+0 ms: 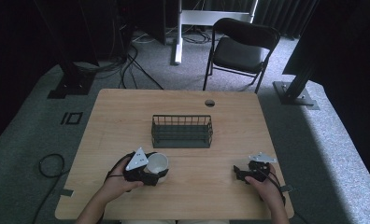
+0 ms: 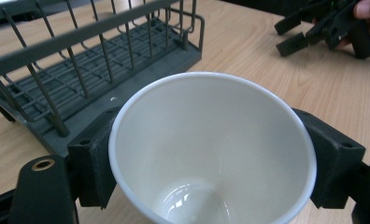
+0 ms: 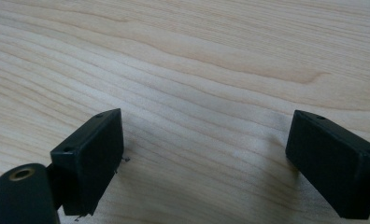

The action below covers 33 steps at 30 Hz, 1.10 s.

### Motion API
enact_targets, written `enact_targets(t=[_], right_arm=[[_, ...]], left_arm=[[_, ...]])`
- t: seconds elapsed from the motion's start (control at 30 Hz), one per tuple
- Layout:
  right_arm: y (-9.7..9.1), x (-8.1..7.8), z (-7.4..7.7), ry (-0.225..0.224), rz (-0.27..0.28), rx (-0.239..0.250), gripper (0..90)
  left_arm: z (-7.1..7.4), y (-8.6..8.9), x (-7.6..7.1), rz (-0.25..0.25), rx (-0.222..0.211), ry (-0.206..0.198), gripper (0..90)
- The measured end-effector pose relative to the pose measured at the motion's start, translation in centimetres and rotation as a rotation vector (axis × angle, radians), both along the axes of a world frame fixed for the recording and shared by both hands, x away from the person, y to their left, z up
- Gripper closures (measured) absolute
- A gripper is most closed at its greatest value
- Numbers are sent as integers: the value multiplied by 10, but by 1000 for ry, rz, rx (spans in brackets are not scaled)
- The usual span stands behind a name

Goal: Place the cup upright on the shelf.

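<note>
A white cup (image 1: 158, 162) stands upright near the table's front left, and my left gripper (image 1: 154, 173) is shut on it. In the left gripper view the cup (image 2: 211, 149) is empty, with one black jaw pressed against each side of its wall. A dark wire rack (image 1: 181, 131) stands at the middle of the table, just beyond the cup; the same rack (image 2: 94, 74) is close at the upper left in the left gripper view. My right gripper (image 1: 238, 172) rests low at the front right, open, with only bare wood between its jaws (image 3: 206, 163).
The wooden table (image 1: 127, 112) has a small round hole (image 1: 209, 103) near its far edge. A black folding chair (image 1: 239, 49) stands behind the table. Cables lie on the grey floor at left. The right gripper (image 2: 323, 28) appears far off in the left gripper view.
</note>
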State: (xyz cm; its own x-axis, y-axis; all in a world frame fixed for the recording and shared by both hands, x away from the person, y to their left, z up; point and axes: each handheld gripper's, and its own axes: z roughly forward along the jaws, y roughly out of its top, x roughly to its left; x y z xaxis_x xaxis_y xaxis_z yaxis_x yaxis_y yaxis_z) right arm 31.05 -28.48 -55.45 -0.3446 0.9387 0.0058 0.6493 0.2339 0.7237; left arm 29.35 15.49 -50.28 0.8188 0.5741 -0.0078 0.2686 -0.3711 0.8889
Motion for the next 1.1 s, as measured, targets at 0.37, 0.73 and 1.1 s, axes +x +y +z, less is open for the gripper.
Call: enact_targets(t=[0.37, 0.73, 1.1], right_arm=[[0, 0, 0, 0, 0, 0, 109], [0, 0, 0, 1, 0, 0, 109], [0, 0, 0, 0, -1, 1, 110]], left_arm=[[12, -8, 0, -34, -4, -6, 202], [29, -15, 5, -51, -37, -18, 202], [55, -34, 15, -87, -29, -45, 202]])
